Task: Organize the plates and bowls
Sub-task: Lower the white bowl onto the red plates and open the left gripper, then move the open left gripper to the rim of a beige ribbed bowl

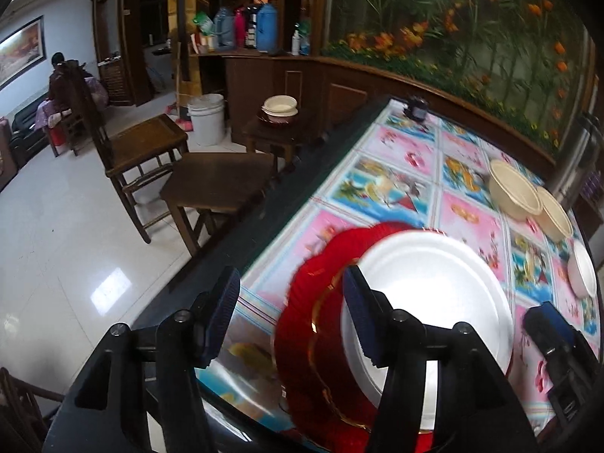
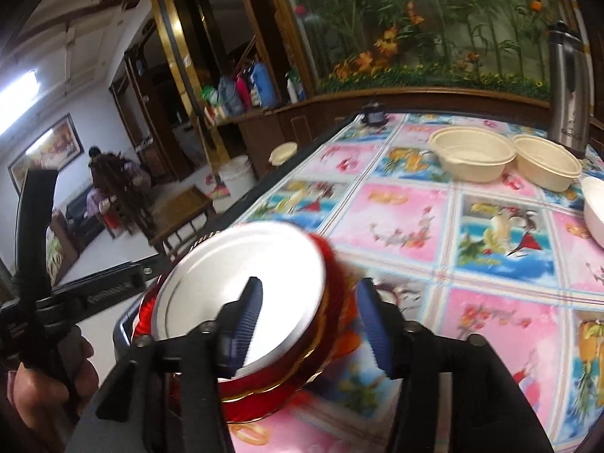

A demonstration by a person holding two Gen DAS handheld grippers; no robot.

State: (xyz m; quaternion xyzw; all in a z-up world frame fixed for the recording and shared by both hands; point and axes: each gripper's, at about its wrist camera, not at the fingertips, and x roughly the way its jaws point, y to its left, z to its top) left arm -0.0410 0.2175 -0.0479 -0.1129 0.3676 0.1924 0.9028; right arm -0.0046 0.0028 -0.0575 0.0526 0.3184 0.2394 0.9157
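Observation:
A white plate (image 1: 434, 294) lies on a stack of red plates with gold rims (image 1: 313, 324) near the table's near edge. My left gripper (image 1: 290, 317) is open, its jaws astride the stack's left rim. In the right wrist view the white plate (image 2: 241, 283) tops the red stack (image 2: 332, 302), and my right gripper (image 2: 313, 324) is open with the stack's right rim between its jaws. Two cream bowls (image 2: 472, 158) (image 2: 547, 166) and a white bowl (image 2: 594, 207) sit at the far right; they also show in the left wrist view (image 1: 515, 188).
The table (image 2: 396, 219) has a colourful patterned cloth. A steel flask (image 2: 566, 87) stands behind the bowls, a small dark jar (image 2: 373, 115) at the far edge. Wooden chairs (image 1: 151, 151) and a stool (image 1: 215, 185) stand left of the table, with a white bucket (image 1: 205, 117).

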